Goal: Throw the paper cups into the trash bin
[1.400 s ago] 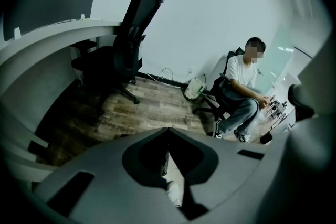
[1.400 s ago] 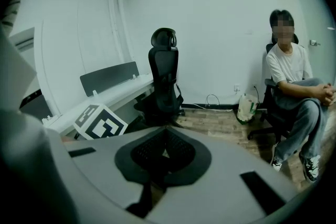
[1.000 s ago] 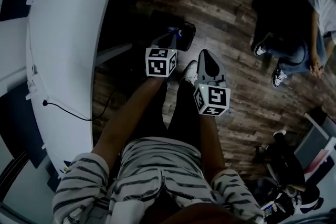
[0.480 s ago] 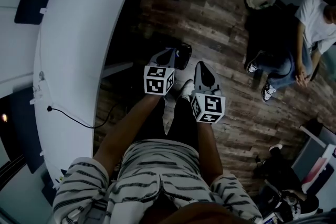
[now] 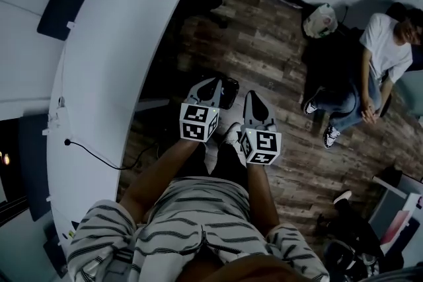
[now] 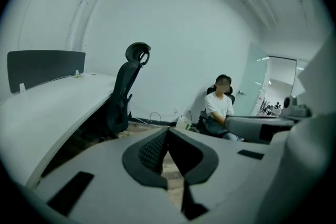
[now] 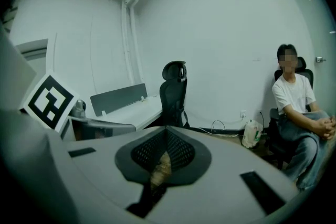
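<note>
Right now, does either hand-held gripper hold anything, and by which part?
Nothing is held. The left hand-held gripper and the right hand-held gripper both have their jaws together, with nothing between them.

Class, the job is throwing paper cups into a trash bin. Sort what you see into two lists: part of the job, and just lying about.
Part of the job: left gripper, right gripper, both shut and empty. No cup or bin can be made out.
Just lying about: white desk, cable, office chair, white bag, seated person.
</note>
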`<state>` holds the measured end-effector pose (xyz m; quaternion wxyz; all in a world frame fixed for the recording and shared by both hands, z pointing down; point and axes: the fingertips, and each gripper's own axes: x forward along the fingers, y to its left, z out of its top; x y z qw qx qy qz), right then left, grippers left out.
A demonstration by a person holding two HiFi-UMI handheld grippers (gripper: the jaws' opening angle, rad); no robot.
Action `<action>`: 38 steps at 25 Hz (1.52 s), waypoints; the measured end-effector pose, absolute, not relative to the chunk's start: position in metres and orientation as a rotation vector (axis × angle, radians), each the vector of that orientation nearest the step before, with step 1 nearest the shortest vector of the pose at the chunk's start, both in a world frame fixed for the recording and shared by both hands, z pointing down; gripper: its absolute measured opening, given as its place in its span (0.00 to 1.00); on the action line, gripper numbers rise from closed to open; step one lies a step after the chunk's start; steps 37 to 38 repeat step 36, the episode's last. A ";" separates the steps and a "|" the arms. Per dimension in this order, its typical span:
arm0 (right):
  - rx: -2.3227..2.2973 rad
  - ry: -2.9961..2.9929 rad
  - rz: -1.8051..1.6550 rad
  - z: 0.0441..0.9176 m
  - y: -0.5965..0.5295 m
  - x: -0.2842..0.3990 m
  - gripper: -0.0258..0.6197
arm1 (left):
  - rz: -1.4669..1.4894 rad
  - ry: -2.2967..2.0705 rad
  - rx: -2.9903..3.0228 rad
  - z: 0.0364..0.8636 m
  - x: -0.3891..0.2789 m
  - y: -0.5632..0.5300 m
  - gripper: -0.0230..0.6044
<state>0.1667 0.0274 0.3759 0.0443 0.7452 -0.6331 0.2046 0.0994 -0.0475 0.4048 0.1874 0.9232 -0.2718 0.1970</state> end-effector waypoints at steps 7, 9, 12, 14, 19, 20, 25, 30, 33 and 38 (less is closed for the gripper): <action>2.287 -1.983 0.549 0.338 0.021 0.165 0.06 | 0.452 -0.756 2.645 0.354 0.097 -0.041 0.07; 2.289 -1.989 0.532 0.328 0.023 0.161 0.06 | 0.429 -0.754 2.656 0.341 0.092 -0.037 0.08; 2.289 -2.013 0.500 0.313 0.022 0.156 0.06 | 0.391 -0.759 2.671 0.322 0.087 -0.035 0.08; 2.285 -2.028 0.482 0.303 0.021 0.155 0.06 | 0.371 -0.765 2.680 0.311 0.086 -0.035 0.08; 2.280 -2.074 0.444 0.280 0.017 0.150 0.06 | 0.322 -0.770 2.720 0.288 0.082 -0.032 0.08; 2.279 -2.088 0.432 0.274 0.016 0.148 0.06 | 0.306 -0.770 2.726 0.282 0.082 -0.032 0.08; 2.282 -2.119 0.368 0.251 0.012 0.141 0.06 | 0.246 -0.774 2.747 0.263 0.075 -0.031 0.08; 2.293 -2.126 0.320 0.236 0.011 0.139 0.06 | 0.227 -0.762 2.780 0.249 0.073 -0.028 0.08; 2.296 -2.133 0.293 0.227 0.010 0.140 0.06 | 0.210 -0.758 2.807 0.240 0.072 -0.028 0.08; 2.293 -2.144 0.266 0.217 0.010 0.141 0.06 | 0.187 -0.759 2.823 0.231 0.073 -0.030 0.08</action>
